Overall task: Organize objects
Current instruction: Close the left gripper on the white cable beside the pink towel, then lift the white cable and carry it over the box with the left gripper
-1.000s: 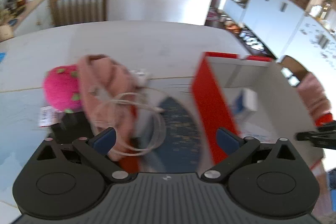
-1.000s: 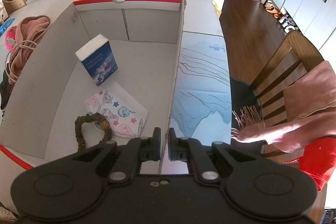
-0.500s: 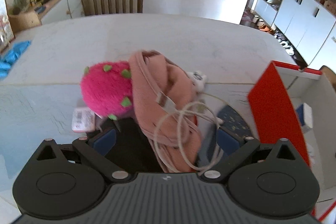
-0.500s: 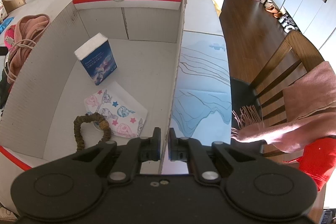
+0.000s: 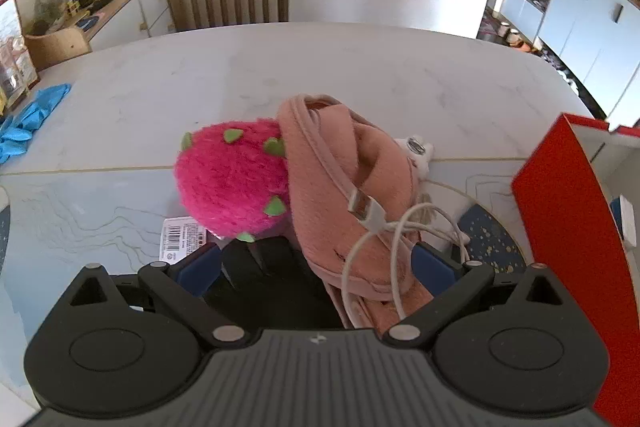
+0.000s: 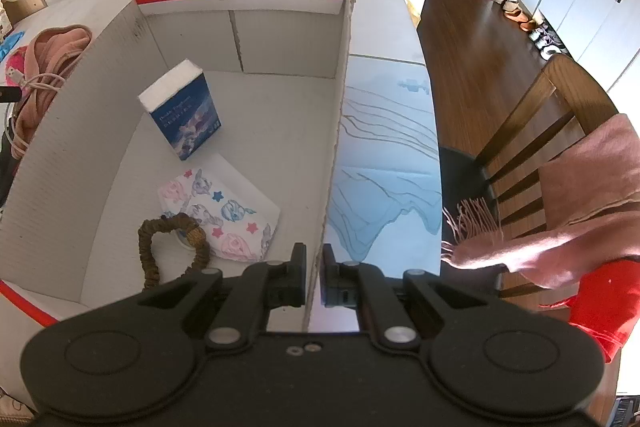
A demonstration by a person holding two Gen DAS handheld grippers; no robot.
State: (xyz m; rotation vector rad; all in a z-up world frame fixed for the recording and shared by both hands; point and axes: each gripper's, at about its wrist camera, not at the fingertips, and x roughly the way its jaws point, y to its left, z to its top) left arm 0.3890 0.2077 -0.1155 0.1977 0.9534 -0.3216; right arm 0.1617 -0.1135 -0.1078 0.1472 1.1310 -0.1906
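**Operator:** Report the state of both grippers and the position of the items

**Technician:** The right gripper (image 6: 314, 277) is closed on the right-hand wall of the cardboard box (image 6: 334, 131), the jaws pinching the card edge at the lower centre of the right wrist view. Inside the box lie a blue book (image 6: 184, 115), a printed packet (image 6: 224, 211) and a brown hair tie (image 6: 172, 247). The left gripper (image 5: 316, 263) is wide open and holds nothing. Its blue pads sit either side of a pile at the centre of the left wrist view: a pink garment (image 5: 344, 195), a white cable (image 5: 400, 239) looped over it, and a dark item (image 5: 272, 279) underneath, which I cannot identify. A pink plush fruit (image 5: 232, 179) rests touching the garment on its left

**Operator:** How should the pick be executed?

**Technician:** Judging from the layout, the garment is the likely target. Lower the open jaws so they straddle the thick fold, not the cable alone; the cable is loose and would probably slide off or snag. Close on a bunched section, since soft fabric compresses and can slip. Lift vertically to clear the plush fruit, then carry toward the red box side (image 5: 568, 211) at the right of the frame. Keep the right gripper firm on the wall so the box does not shift on the surface (image 5: 280, 67)
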